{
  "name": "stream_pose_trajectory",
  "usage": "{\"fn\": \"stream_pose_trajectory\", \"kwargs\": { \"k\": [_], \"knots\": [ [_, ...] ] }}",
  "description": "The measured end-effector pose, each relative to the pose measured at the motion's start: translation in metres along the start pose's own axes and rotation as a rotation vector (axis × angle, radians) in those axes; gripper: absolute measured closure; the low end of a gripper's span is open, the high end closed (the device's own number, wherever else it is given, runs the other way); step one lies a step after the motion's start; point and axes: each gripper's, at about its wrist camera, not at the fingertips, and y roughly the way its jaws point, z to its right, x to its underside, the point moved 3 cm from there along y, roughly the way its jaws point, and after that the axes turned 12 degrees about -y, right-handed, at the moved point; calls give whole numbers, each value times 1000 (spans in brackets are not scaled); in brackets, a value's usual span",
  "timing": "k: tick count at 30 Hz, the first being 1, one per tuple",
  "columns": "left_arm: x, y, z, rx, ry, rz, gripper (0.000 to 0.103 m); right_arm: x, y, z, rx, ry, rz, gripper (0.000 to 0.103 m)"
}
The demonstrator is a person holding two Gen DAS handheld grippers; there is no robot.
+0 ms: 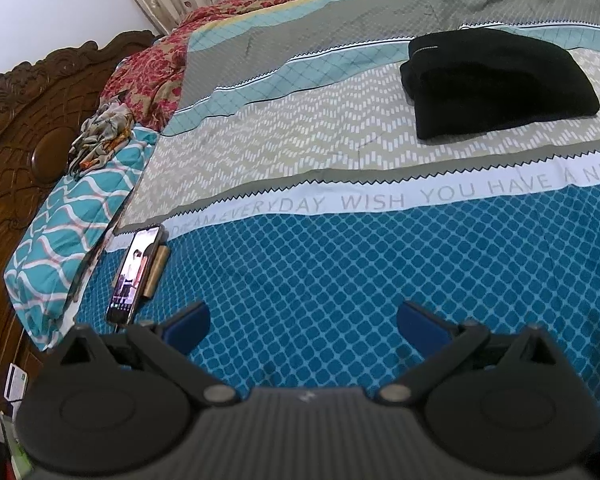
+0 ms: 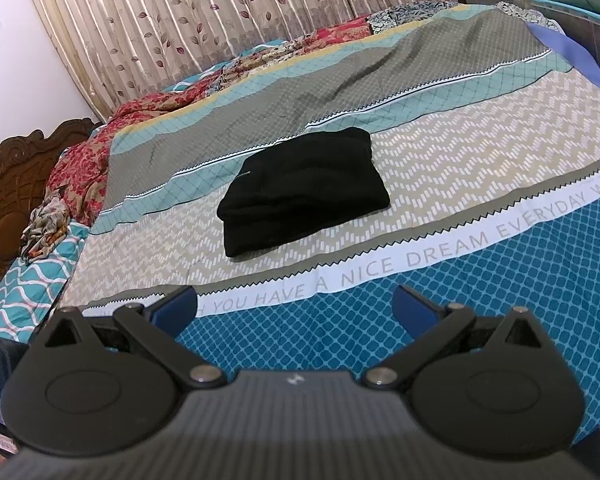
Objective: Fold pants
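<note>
The black pants (image 1: 496, 84) lie folded in a compact stack on the patterned bedsheet (image 1: 340, 280), at the upper right of the left wrist view. They also show in the right wrist view (image 2: 304, 192), at the middle of the bed. My left gripper (image 1: 303, 320) is open and empty, over the blue part of the sheet, well short of the pants. My right gripper (image 2: 295, 304) is open and empty too, above the sheet's lettered stripe, apart from the pants.
A phone (image 1: 134, 276) with a lit screen lies at the left edge of the sheet, beside a teal patterned pillow (image 1: 68, 240). A carved wooden headboard (image 1: 16, 120) stands at the left. Red floral bedding (image 2: 84, 160) and curtains (image 2: 220, 20) are at the far side.
</note>
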Motion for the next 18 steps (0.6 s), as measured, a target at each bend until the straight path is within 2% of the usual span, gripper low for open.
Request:
{"fn": "stream_pose_trajectory", "kwargs": {
  "k": [18],
  "knots": [
    [4,0,5,23,19,-21,0,2,1,1,0,1,-7,0]
  ]
}}
